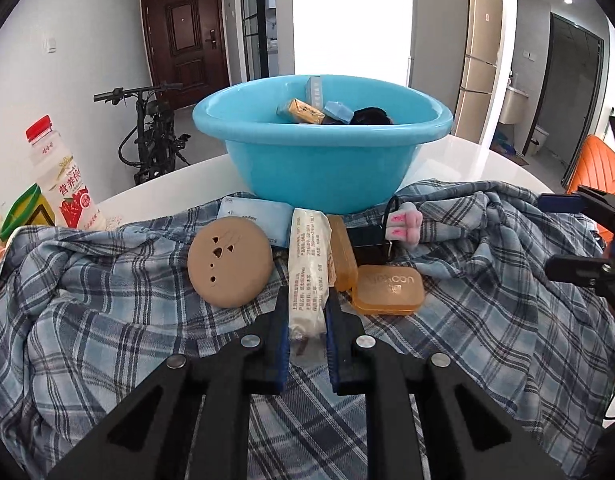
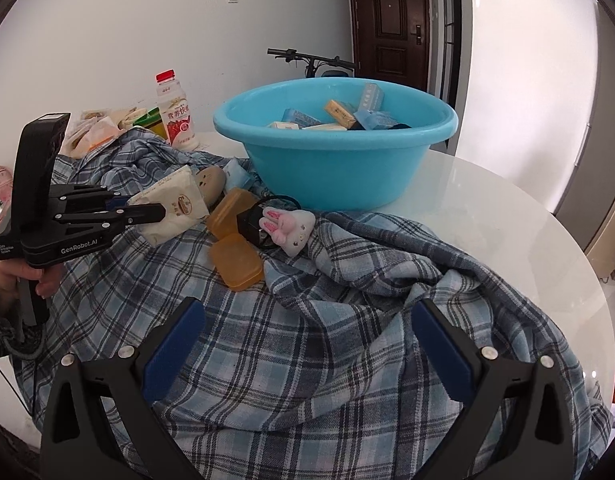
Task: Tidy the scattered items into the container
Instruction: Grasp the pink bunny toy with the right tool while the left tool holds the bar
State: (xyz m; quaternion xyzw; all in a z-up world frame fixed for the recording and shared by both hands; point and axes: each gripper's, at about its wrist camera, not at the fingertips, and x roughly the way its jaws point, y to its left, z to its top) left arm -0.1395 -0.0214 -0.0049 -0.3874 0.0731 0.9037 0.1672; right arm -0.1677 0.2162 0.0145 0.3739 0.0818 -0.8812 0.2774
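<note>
**A:** Nearest the lens, the left hand-held gripper pinches a white tissue packet by its near end; the side view shows the packet raised off the plaid shirt. The right hand-held gripper hangs spread wide over the cloth, holding nothing.

**B:** So the tidying is under way. What lies loose?

**A:** Just past the packet, a tan round disc, two amber plastic cases, a pale blue packet, a small black box and a pink-eared bunny plush, all on the shirt at the foot of the blue basin.

**B:** And inside the basin?

**A:** Several small boxes and a dark item already sit there, so part of the job looks done. By my reading, the held packet goes next, with five or so pieces left.

**B:** Farther back?

**A:** A strawberry drink bottle stands on the white bench; whether it counts as clutter, I cannot tell.
</note>
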